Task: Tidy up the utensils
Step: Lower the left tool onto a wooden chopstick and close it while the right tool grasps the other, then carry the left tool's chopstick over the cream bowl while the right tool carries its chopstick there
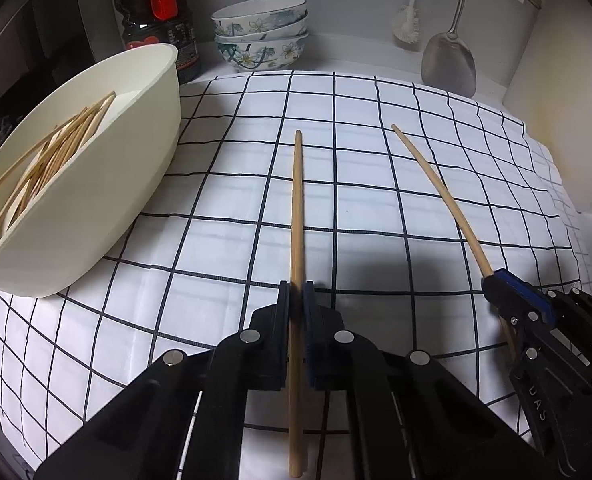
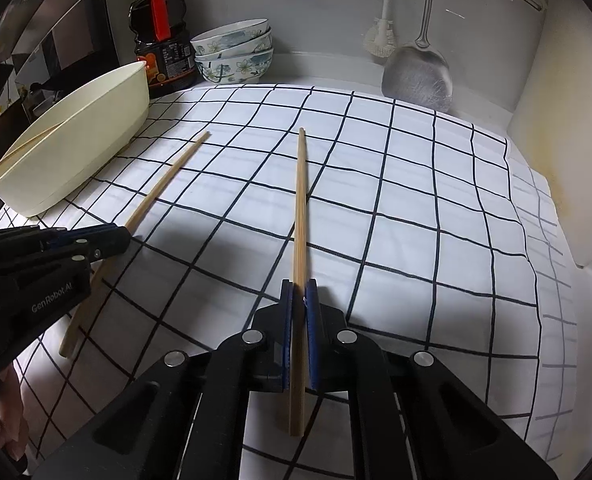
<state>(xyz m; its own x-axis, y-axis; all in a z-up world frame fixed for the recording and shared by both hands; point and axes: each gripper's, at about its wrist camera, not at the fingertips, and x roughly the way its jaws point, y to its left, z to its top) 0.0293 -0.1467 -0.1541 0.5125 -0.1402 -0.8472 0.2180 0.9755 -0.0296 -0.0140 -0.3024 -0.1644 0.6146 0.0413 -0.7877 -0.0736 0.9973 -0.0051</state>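
While each gripper has a chopstick pinched between its pads, we enter the tub (image 1: 95, 184) as the reference for every position below.

Left gripper (image 1: 297, 300): jaws closed tight on the left chopstick (image 1: 296, 200). It runs straight out along the fingers, its far tip pointing away over the checked cloth (image 1: 223, 216), its back end sticking out behind the pads. It lies just right of the tub, the nearer of the two.

Right gripper (image 2: 299, 300): jaws likewise closed, gripping the right chopstick (image 2: 300, 208), again lengthwise along the fingers. It lies further right of the tub, beyond the left one.

Tub: cream, long, on the cloth's left side, already holding a bundle of chopsticks (image 1: 51, 156).

We judge the left hand goes first; its stick's long axis must swing leftward to lie along the tub.
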